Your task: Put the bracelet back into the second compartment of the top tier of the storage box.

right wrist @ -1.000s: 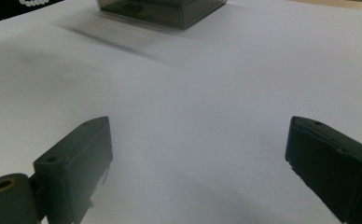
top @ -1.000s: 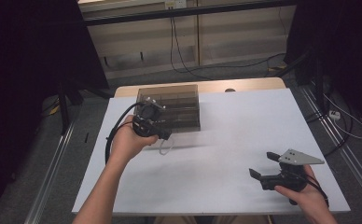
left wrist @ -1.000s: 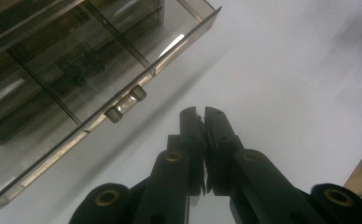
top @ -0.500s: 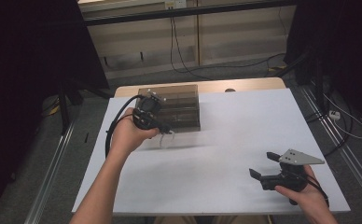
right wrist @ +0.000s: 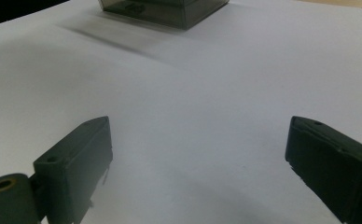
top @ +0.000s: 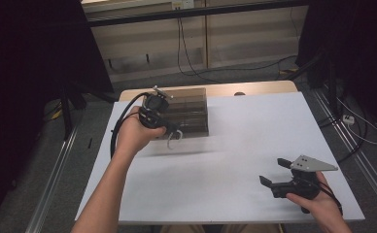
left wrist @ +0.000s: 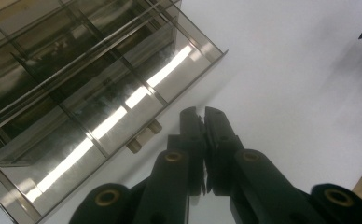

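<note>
we see the left gripper (top: 169,132) at the front-left corner of the smoked clear divider box (top: 189,109), which sits near the far edge of the white worktop (top: 235,141), left of centre. in the left gripper view its jaws (left wrist: 202,140) are pressed together with nothing we can make out between them, tips hovering over bare worktop just beside the box's near wall (left wrist: 137,112). a small tan latch (left wrist: 144,136) sticks out of that wall, close to the jaw tips but apart from them. box interior is split by thin partitions into compartments; glare and dark tint hide the contents, so we can't tell if anything is inside. in the high view something pale and hook-shaped (top: 173,141) hangs under the left gripper, possibly a loop of its cable, too blurred to be sure.

the right gripper (top: 275,174) sits near the front-right corner of the worktop, well apart from the box, grey three-cornered plate (top: 313,164) on top. the right gripper view has its jaws spread wide, empty, only bare worktop between them, with the box (right wrist: 165,10) far off at the top of that view. black cable (top: 121,124) loops off the left gripper past the left edge of the worktop.
</note>
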